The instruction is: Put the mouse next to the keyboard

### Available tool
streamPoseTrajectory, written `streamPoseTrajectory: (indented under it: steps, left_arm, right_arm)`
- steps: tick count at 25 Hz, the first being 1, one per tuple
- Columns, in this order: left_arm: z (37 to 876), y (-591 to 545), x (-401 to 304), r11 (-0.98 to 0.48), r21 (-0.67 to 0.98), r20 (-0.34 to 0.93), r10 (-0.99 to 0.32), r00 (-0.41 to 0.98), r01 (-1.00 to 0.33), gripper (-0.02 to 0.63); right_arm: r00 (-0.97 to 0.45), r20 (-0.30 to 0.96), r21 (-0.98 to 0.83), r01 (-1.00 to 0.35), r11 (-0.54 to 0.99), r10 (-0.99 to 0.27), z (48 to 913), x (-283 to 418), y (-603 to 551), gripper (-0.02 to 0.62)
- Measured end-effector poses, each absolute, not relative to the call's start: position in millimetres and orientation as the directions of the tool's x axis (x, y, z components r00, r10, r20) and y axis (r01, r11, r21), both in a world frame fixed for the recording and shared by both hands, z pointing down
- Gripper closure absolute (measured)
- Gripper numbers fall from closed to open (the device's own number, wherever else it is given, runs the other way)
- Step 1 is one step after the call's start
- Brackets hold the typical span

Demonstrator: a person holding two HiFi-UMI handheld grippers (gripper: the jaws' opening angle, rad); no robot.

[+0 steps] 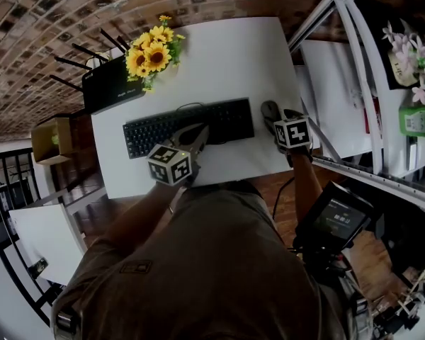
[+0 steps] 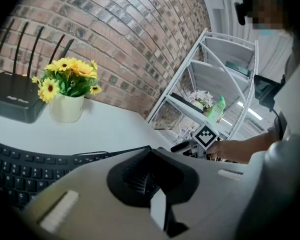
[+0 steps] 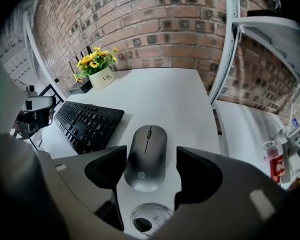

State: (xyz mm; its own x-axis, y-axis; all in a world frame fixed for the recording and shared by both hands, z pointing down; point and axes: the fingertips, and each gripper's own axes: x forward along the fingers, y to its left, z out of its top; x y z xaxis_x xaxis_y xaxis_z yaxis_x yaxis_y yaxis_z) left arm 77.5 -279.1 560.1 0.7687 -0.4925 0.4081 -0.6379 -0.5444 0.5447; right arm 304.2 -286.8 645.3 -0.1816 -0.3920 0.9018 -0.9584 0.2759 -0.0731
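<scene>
A dark grey mouse (image 1: 270, 111) (image 3: 146, 156) lies flat on the white table (image 1: 227, 55), just right of the black keyboard (image 1: 188, 126) (image 3: 87, 124). My right gripper (image 1: 277, 122) (image 3: 150, 171) is open with its jaws on either side of the mouse's rear half. A strip of table shows between the mouse and the right jaw, and the left jaw stands close to the mouse's side. My left gripper (image 1: 200, 134) (image 2: 150, 179) hovers over the keyboard's front edge, its jaws together with nothing between them.
A pot of yellow flowers (image 1: 152, 52) and a black router (image 1: 110, 83) stand behind the keyboard. A white shelf rack (image 1: 354, 83) stands right of the table. A round cable hole (image 3: 151, 218) sits in the tabletop just behind the mouse. A cardboard box (image 1: 53, 140) is on the left.
</scene>
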Motion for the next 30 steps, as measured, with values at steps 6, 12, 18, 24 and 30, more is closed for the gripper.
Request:
streamPoseTrajectory:
  steps: [6, 12, 18, 24, 30]
  left_arm:
    - [555.5, -274.0, 79.4, -0.564, 0.552, 0.378, -0.488, 0.787, -0.615, 0.612]
    - [555.6, -262.4, 74.9, -0.566, 0.562, 0.359, -0.49, 0.794, -0.603, 0.612]
    - [550.8, -242.6, 64.5, -0.538, 0.552, 0.353, -0.542, 0.763, -0.637, 0.612]
    - [541.5, -208.6, 66.2, -0.502, 0.524, 0.336, -0.621, 0.709, -0.688, 0.612]
    - [535.1, -155.7, 83.7, -0.459, 0.502, 0.319, -0.69, 0.65, -0.733, 0.612]
  right_arm:
    - [-0.195, 0.824, -0.045, -0.958, 0.282, -0.532, 612.9, 296.2, -284.9, 0.335]
    - [-0.264, 0.729, -0.087, -0.951, 0.297, -0.632, 579.2, 270.6, -273.4, 0.486]
    - [-0.341, 0.665, -0.115, -0.926, 0.36, -0.665, 557.8, 242.8, -257.5, 0.566]
    - [-0.476, 0.58, -0.163, -0.863, 0.479, -0.661, 537.9, 215.9, -229.1, 0.58]
    - [-0.578, 0.517, -0.174, -0.793, 0.583, -0.632, 523.0, 211.1, -173.5, 0.58]
